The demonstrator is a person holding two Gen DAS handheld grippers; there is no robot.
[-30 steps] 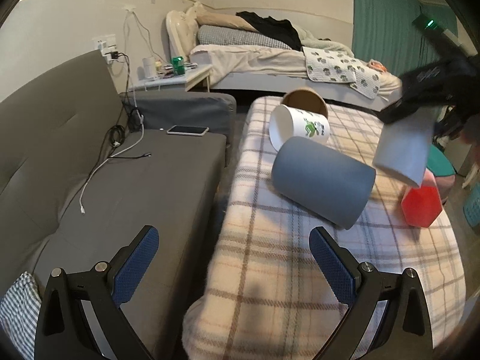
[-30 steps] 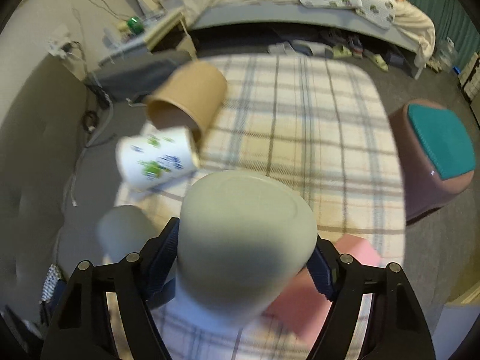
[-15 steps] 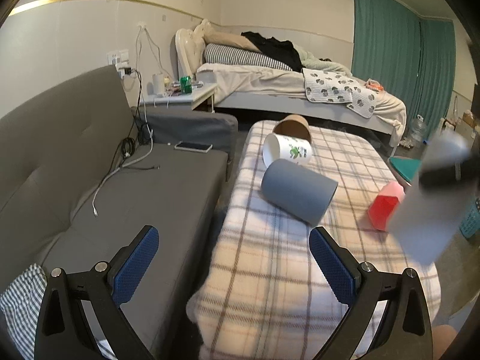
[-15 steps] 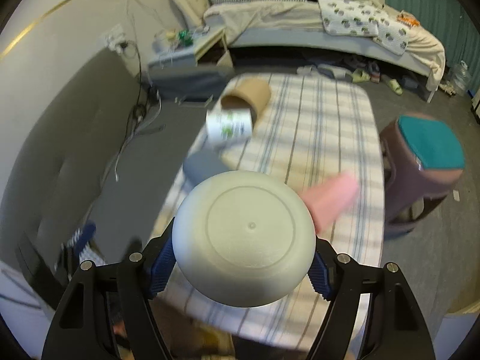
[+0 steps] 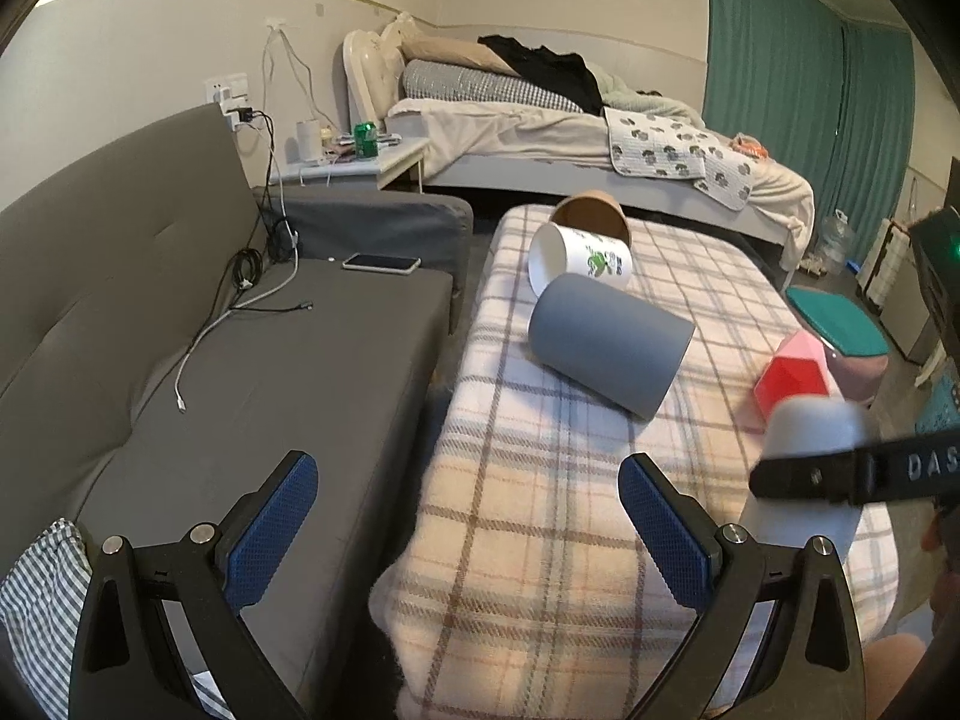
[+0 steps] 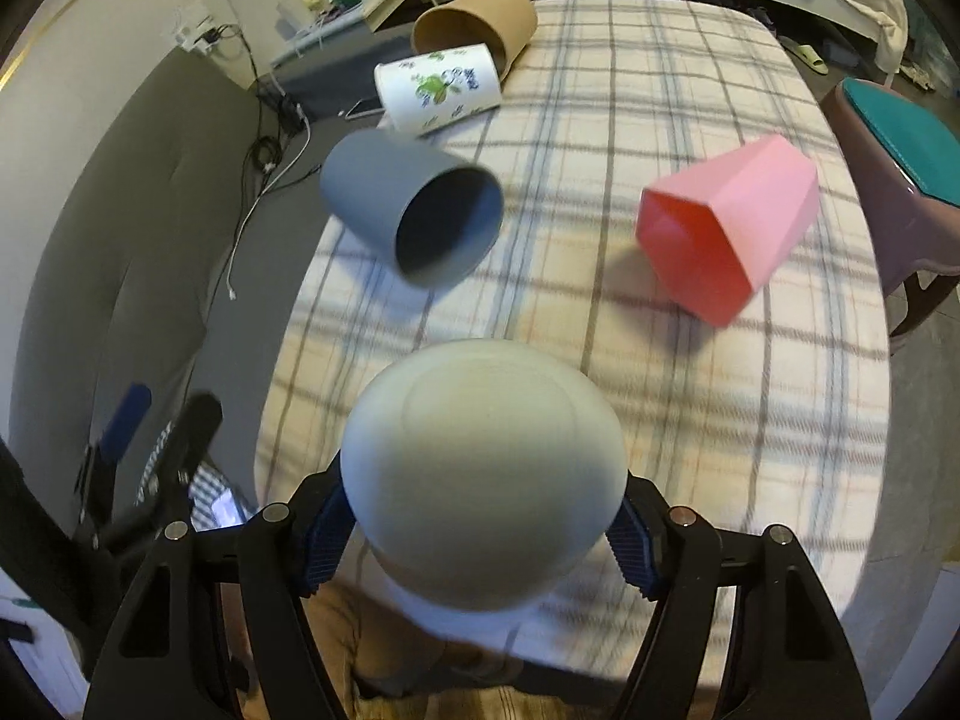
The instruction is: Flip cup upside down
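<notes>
My right gripper (image 6: pixel 480 534) is shut on a pale grey cup (image 6: pixel 483 474), its closed bottom facing the camera. In the left wrist view the same cup (image 5: pixel 810 432) stands bottom-up at the near right of the plaid-covered table (image 5: pixel 540 540), clamped by a black finger (image 5: pixel 840 474); whether its rim touches the cloth I cannot tell. My left gripper (image 5: pixel 468 516) is open and empty, low over the table's near left edge.
A dark grey cup (image 6: pixel 414 210), a white floral cup (image 6: pixel 441 87), a brown paper cup (image 6: pixel 480 24) and a pink cup (image 6: pixel 729 222) lie on their sides on the table. A grey sofa (image 5: pixel 240 372) is left; a stool (image 6: pixel 900 162) right.
The right gripper has lowered the pale grey cup from the air at the right toward the near right of the table, bottom up. The left gripper has stayed open and moved closer to the table.
</notes>
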